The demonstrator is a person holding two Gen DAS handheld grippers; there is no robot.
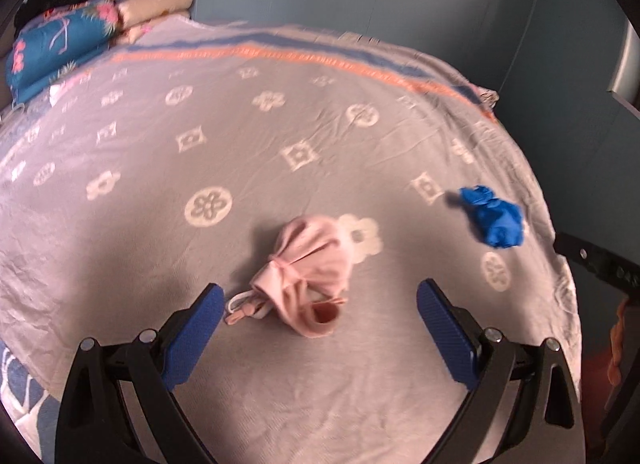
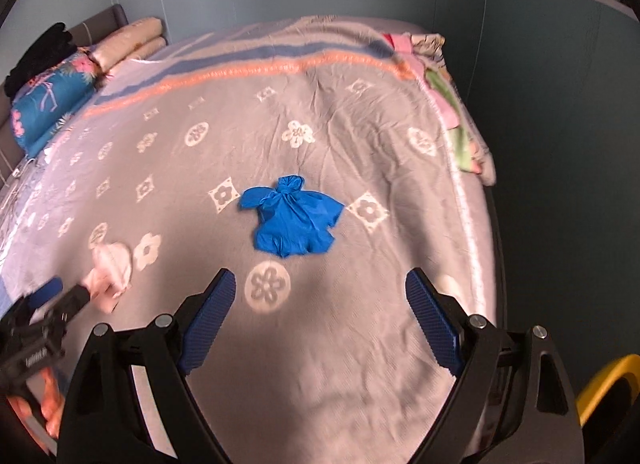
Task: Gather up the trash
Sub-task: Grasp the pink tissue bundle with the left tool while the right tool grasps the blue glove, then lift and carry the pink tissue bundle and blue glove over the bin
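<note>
Both grippers, left (image 1: 320,304) and right (image 2: 320,296), fingers wide and empty, above the bed (image 1: 160,204): pink mask (image 1: 308,280) just ahead of left, knotted blue glove (image 2: 294,220) ahead of right; likely light, limp, best pinched at the bunched knot.

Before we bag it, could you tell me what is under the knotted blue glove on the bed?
The blue glove lies directly on the grey patterned blanket. Anything tucked beneath or inside it is hidden.

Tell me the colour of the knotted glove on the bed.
Blue glove; the right wrist view shows it best.
</note>
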